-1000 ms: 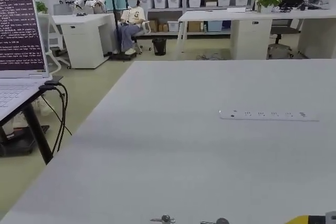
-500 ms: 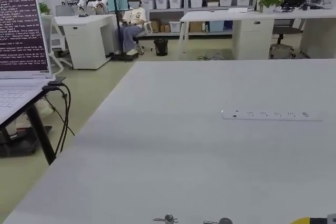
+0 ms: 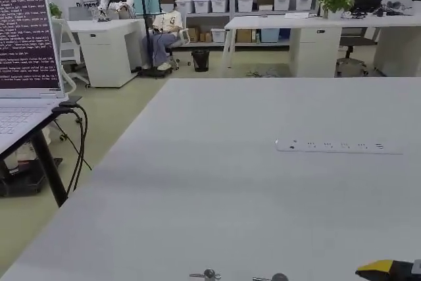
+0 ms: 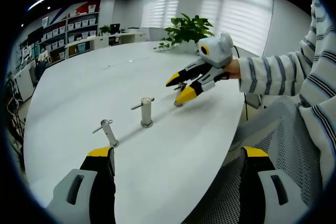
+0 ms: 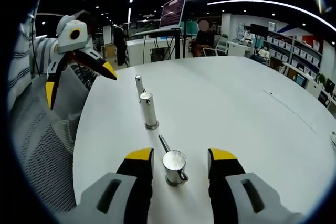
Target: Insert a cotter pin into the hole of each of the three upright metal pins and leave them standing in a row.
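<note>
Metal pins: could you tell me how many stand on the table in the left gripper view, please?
3: the near pin, the middle pin, and the far pin, partly hidden between the right gripper's jaws.

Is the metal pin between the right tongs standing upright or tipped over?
Upright: the metal pin stands on its flat base on the table, between the open right tongs.

pins (image 4: 146, 113) in row on table (image 4: 79, 82) | power strip (image 3: 339, 145) behind them (well apart)
</note>
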Demonstrator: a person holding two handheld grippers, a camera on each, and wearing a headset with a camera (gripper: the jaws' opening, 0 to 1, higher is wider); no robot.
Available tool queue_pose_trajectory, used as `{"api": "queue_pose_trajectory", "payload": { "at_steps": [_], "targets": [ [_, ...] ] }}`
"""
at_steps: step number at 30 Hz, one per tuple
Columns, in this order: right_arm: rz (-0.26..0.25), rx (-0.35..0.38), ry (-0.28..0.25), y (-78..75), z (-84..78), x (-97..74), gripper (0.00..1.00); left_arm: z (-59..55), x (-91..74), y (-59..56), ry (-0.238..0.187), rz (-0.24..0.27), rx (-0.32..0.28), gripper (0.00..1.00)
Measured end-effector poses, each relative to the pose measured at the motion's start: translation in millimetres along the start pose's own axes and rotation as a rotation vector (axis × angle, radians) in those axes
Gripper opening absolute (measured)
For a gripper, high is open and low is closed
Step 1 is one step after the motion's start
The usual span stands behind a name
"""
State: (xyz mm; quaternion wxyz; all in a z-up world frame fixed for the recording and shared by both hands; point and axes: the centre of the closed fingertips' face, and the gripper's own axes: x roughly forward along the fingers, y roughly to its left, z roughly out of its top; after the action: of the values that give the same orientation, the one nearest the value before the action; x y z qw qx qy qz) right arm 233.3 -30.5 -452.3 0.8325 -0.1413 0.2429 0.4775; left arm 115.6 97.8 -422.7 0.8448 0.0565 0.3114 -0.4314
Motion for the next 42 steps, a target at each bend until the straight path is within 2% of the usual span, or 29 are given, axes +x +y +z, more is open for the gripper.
{"api": "queue_pose_trajectory", "payload": {
  "at_steps": [4,10,14,18,23,28,33,36,40,42],
  "targets": [
    [-0.025,0.077,-0.059,-3.4,9.9,-9.7,0.45,0.8,2.3,3.1,0.005,-0.002,0.007,0.99],
    [-0.061,0.140,-0.111,-3.9,21.3,-26.3,0.63,16.6,3.9,6.5,-0.053,-0.006,-0.031,0.98],
    [-0.069,0.160,-0.126,2.2,26.9,-34.4,0.73,18.4,5.7,12.8,-0.055,0.022,-0.013,0.87],
    [-0.069,0.174,-0.118,10.7,28.3,-39.6,0.80,15.1,6.9,15.6,-0.039,0.022,-0.008,0.88],
    [-0.067,0.200,-0.107,20.4,26.2,-44.9,0.86,14.9,5.1,18.7,-0.053,0.020,-0.034,0.89],
    [-0.062,0.246,-0.093,29.1,21.6,-49.2,0.93,14.7,1.2,23.0,-0.065,0.023,-0.048,0.93],
    [-0.067,0.309,-0.078,32.3,14.1,-52.2,0.98,10.9,-2.5,27.8,-0.054,0.035,-0.046,0.97],
    [-0.064,0.323,-0.070,34.6,10.7,-53.0,0.98,9.0,-5.5,30.6,-0.056,0.034,-0.057,0.98],
    [-0.062,0.319,-0.030,38.5,3.3,-53.4,0.98,9.2,-8.3,34.2,-0.068,0.040,-0.075,0.98],
    [-0.066,0.320,-0.023,38.7,2.3,-54.2,0.98,11.0,-10.3,36.2,-0.084,0.043,-0.088,0.98]
  ]
}}
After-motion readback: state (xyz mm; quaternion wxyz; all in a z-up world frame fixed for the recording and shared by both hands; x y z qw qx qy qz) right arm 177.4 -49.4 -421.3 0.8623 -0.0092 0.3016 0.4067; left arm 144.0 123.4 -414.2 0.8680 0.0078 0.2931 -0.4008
